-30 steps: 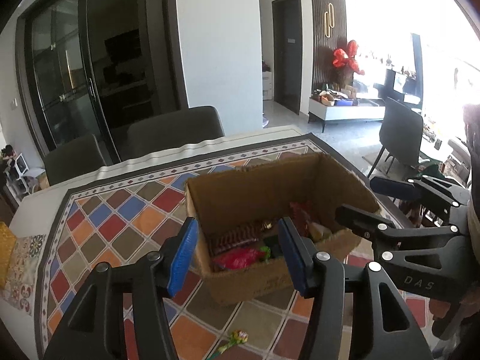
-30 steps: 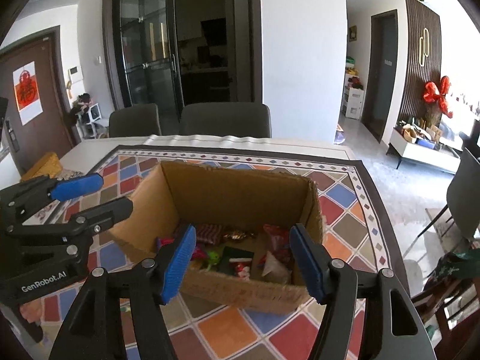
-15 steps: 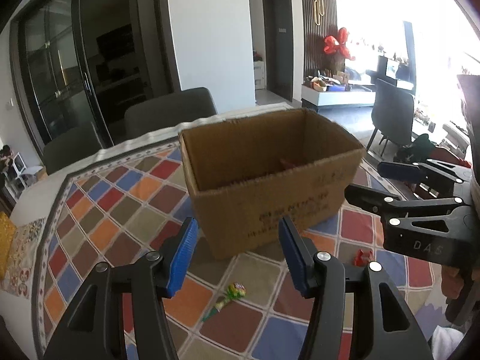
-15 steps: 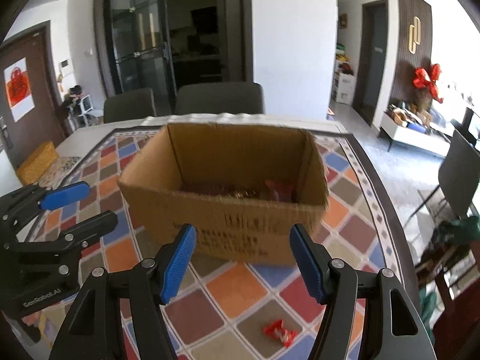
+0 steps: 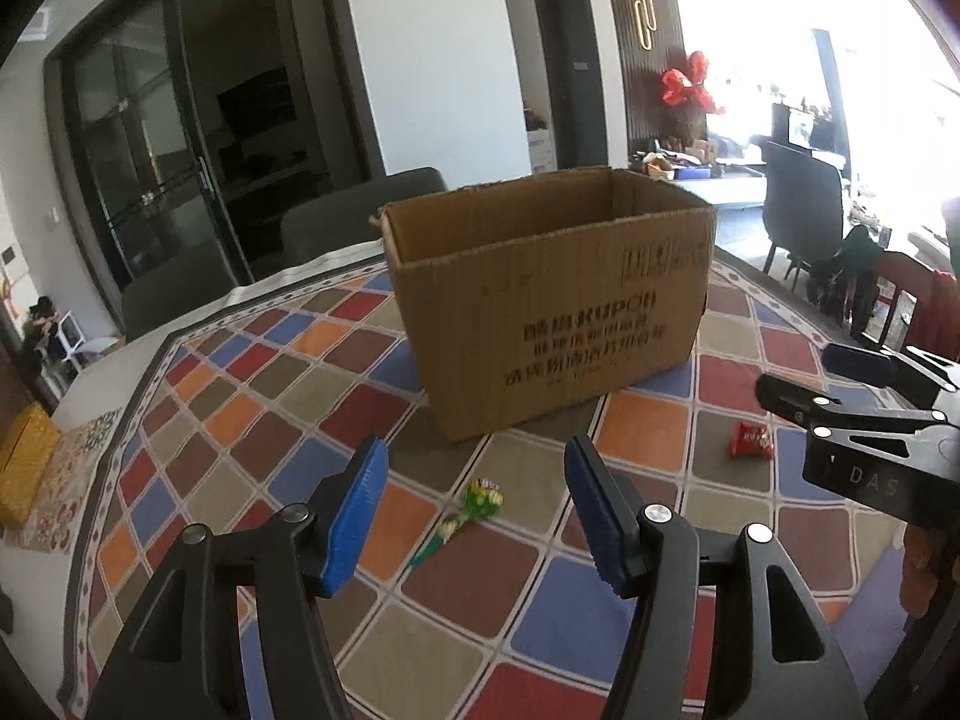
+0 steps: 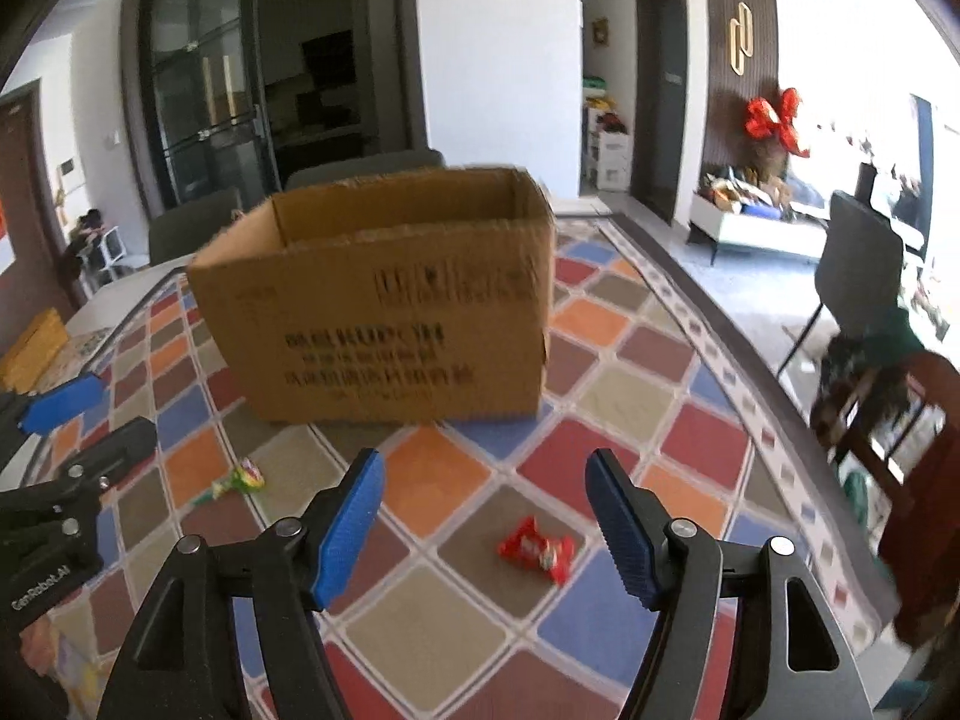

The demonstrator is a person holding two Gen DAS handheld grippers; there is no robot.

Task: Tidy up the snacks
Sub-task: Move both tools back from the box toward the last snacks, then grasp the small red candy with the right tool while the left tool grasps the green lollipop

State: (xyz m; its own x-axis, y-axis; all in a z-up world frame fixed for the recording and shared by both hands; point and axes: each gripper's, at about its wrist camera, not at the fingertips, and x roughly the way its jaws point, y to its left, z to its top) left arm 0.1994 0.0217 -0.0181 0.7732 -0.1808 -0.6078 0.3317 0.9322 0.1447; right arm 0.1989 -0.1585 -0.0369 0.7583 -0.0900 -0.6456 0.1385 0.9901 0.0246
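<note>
Both tools over snacks before open brown cardboard box [image 5: 552, 306].
Left tool [image 5: 474, 510] released, jaws just widening, green-yellow wrapped candy [image 5: 474, 504] between; right tool [image 6: 483, 525] released, jaws just widening, red crinkled snack packet [image 6: 537, 549] lower centre.

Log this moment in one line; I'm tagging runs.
left gripper: open, over green candy | right gripper: open, over red packet | box: behind

White wall [image 6: 498, 48], dark glass doors [image 6: 204, 96], grey chairs [image 5: 360, 216], red bow [image 6: 774, 117] on slatted panel, bright window glare right.
</note>
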